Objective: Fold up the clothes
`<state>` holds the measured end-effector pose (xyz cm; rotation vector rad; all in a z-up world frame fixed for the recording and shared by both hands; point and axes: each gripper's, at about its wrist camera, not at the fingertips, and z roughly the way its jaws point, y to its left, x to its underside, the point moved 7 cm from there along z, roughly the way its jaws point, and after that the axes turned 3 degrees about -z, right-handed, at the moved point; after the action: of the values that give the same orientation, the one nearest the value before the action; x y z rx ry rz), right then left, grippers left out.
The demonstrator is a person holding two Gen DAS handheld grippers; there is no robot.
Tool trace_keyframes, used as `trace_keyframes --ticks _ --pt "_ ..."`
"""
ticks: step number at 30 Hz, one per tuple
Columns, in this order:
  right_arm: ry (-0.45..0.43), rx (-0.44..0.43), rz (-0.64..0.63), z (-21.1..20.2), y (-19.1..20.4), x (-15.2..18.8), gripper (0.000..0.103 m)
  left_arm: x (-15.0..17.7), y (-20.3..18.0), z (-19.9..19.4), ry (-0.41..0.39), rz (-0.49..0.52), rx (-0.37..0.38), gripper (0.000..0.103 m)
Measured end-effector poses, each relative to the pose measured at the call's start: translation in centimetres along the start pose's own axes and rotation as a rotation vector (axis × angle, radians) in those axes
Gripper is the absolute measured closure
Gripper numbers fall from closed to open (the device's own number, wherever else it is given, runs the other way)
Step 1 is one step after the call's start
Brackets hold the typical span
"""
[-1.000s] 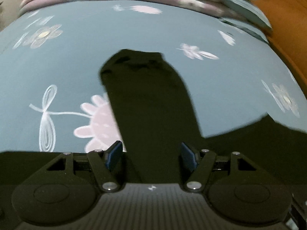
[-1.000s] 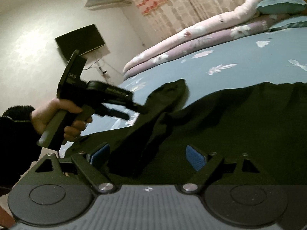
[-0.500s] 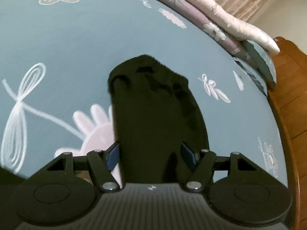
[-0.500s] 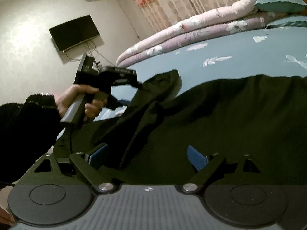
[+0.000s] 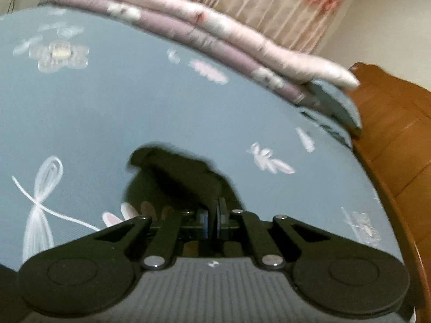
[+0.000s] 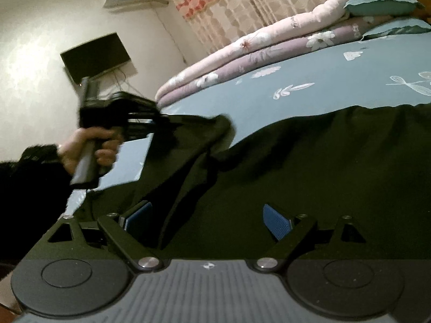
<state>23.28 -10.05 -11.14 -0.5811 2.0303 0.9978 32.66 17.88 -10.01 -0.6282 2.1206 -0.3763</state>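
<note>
The left gripper (image 5: 212,216), jaws pressed together, pinches the sleeve (image 5: 186,177) of a black long-sleeved garment (image 6: 309,177) and holds it raised off a bed (image 5: 188,102) covered in a blue flower-printed sheet. The right gripper (image 6: 207,219), jaws spread wide, hovers over the garment's body, which lies flat across the bed. Beyond the garment, a rolled pink and lilac quilt (image 6: 256,51) lines the bed's far edge, near a patterned curtain (image 6: 242,2).
</note>
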Motion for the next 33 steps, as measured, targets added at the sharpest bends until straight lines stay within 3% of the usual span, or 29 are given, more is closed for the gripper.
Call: trace_keyframes --ticks 6,15,27,33 --pt "-0.032 0.011 0.012 -0.8 -0.1 -0.3 0.011 -0.7 0.5 -6.2 -0.073 0.006 -0.004 0.100" --pt "-0.075 0.040 0.039 -1.8 -0.7 -0.7 0.011 0.2 4.7 -11.1 -0.131 -0.045 -0.078 0.100" --pt "-0.058 0.082 0.055 -1.7 -1.4 -0.4 0.011 4.0 9.3 -12.2 -0.091 -0.095 -0.150 0.100" --pt "-0.050 0.106 0.066 -1.5 -1.9 -0.3 0.011 5.5 11.3 -10.7 -0.035 -0.078 -0.242 0.096"
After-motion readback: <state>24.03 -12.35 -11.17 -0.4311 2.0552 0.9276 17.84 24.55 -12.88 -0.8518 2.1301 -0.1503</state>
